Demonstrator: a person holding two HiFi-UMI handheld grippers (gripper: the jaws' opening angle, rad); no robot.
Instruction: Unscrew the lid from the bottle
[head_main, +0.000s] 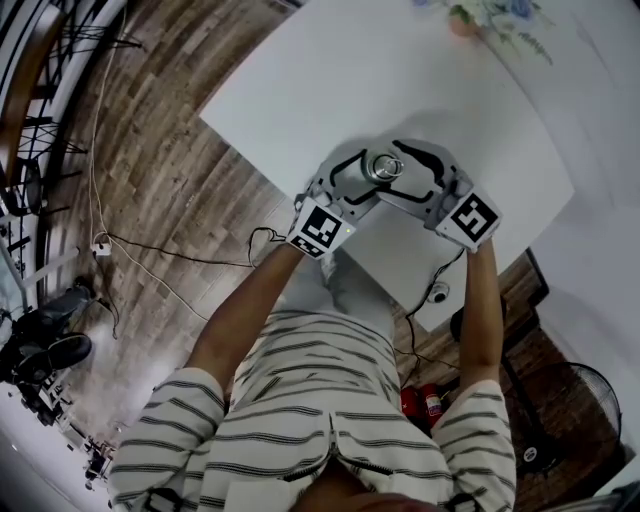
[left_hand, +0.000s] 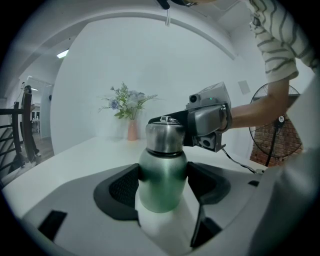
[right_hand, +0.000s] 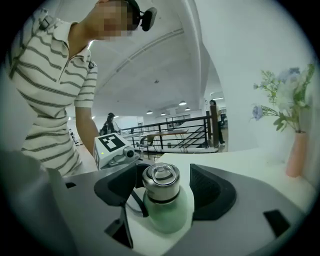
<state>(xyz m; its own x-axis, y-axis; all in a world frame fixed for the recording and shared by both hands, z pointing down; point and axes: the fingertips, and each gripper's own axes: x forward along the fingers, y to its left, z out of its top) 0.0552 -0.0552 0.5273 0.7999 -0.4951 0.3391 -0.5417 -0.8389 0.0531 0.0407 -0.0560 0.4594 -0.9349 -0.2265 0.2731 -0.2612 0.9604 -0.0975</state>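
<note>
The head view looks steeply down from above the person (head_main: 320, 420) onto the white table (head_main: 300, 90). Each gripper view sits low and close behind its own jaws, facing the green bottle (left_hand: 162, 180) from opposite sides. All three views share that bottle.

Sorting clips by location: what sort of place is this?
Probably an open-plan office or studio: a plain white table, wood-plank floor with trailing cables, and a black metal railing beyond.
</note>
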